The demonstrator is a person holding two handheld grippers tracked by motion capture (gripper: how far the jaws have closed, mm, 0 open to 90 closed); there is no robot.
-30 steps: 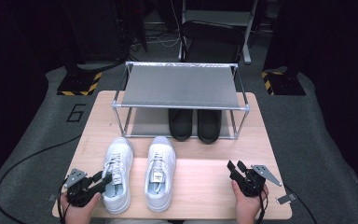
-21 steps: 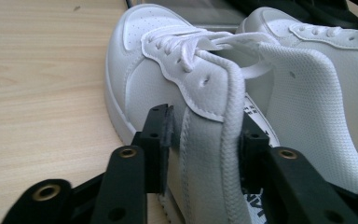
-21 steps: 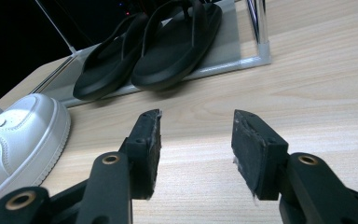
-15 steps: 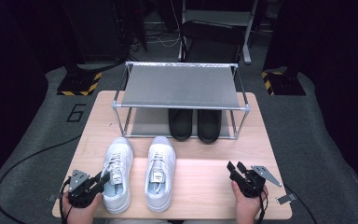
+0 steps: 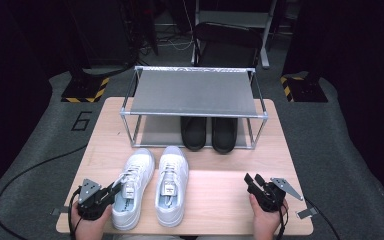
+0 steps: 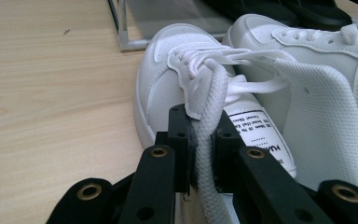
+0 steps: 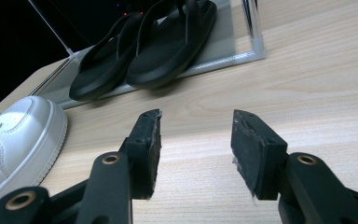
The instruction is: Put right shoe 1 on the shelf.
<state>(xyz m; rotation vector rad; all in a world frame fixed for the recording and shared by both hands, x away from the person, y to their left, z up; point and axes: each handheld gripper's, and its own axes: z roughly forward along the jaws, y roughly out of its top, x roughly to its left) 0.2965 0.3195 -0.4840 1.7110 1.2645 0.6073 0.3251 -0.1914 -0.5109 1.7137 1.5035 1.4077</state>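
Two white sneakers stand side by side at the table's near left, the left sneaker (image 5: 135,175) (image 6: 168,79) beside the right sneaker (image 5: 173,172) (image 6: 326,70). My left gripper (image 5: 116,189) (image 6: 200,133) has just been closing and is now shut on a thick white lace (image 6: 210,102) of the left sneaker, which runs down between the pads. My right gripper (image 5: 253,181) (image 7: 196,135) rests low over bare wood at the near right, open, with nothing between its fingers.
A metal shoe rack (image 5: 195,92) stands at the table's (image 5: 220,200) far side. A pair of black sandals (image 5: 209,134) (image 7: 149,51) sits on its lower shelf. The top shelf is bare. Dark floor, cables and stands surround the table.
The left gripper's jaws have closed in on the left sneaker's lace near the tongue. The right gripper and both sneakers have stayed where they were.
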